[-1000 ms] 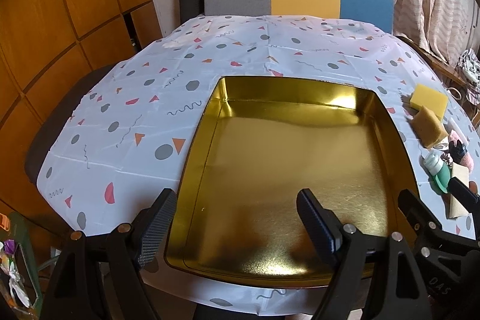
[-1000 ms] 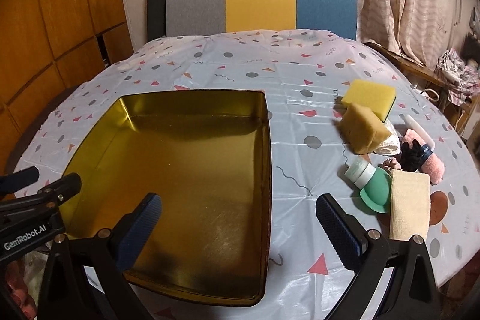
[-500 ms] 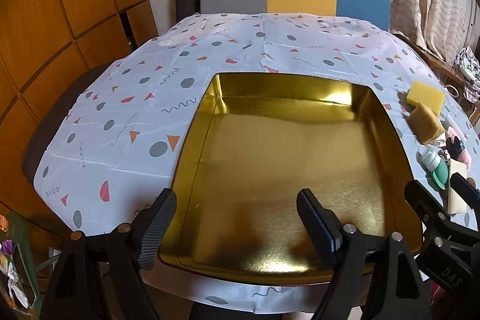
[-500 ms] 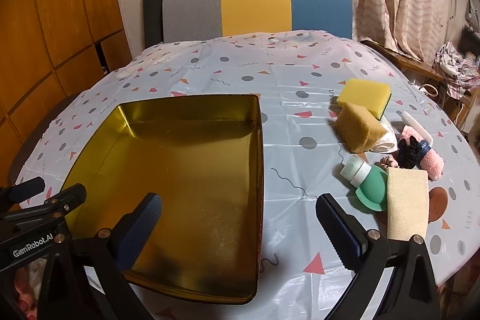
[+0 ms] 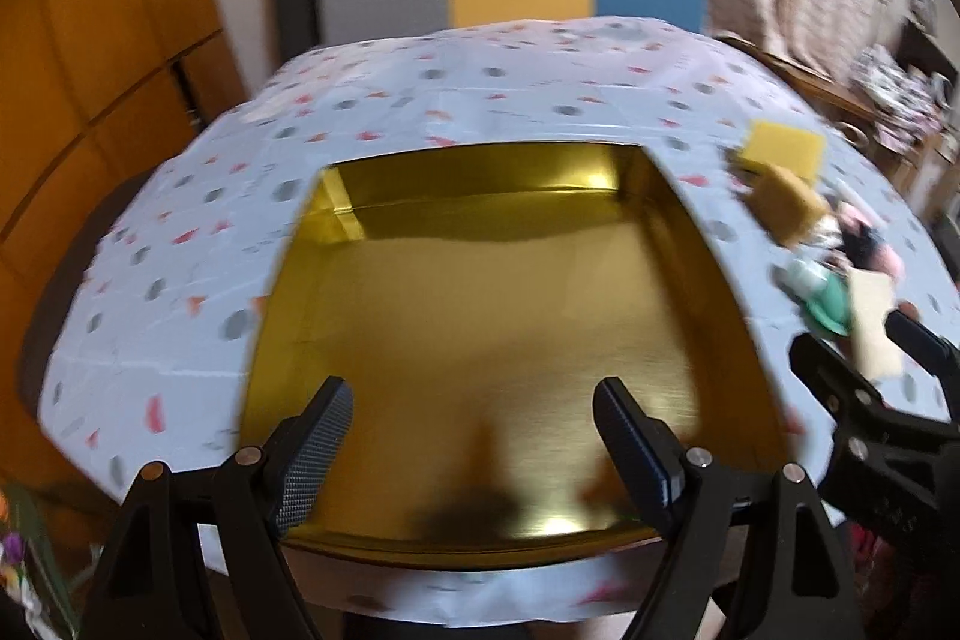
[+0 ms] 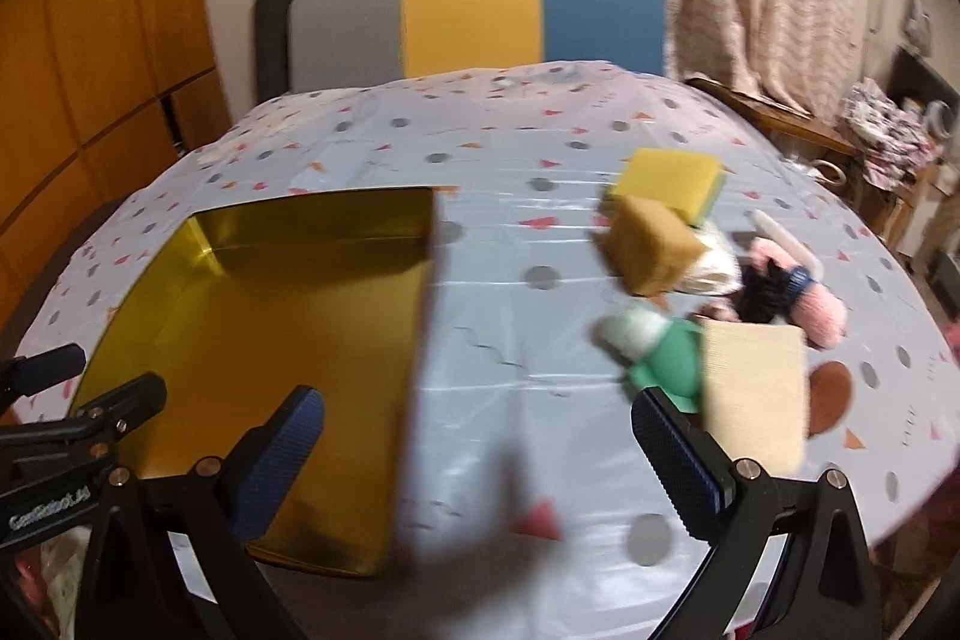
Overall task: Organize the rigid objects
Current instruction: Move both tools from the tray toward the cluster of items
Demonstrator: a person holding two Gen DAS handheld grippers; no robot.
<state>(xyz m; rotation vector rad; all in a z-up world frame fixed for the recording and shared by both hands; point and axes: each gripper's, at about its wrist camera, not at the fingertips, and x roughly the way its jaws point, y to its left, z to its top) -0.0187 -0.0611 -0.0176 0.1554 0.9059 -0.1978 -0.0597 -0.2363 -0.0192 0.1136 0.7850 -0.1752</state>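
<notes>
A round table (image 6: 510,232) with a dotted cloth fills both blurred views. A gold tray (image 5: 480,316) lies on its left half, with nothing in it. The left gripper (image 5: 474,436) hovers over the tray's near edge, jaws apart. The right gripper (image 6: 474,454) hovers beside the tray, jaws apart. At right lie a yellow sponge (image 6: 669,181), a tan sponge (image 6: 651,250), a beige pad (image 6: 753,388) and what may be a green bottle (image 6: 666,358).
</notes>
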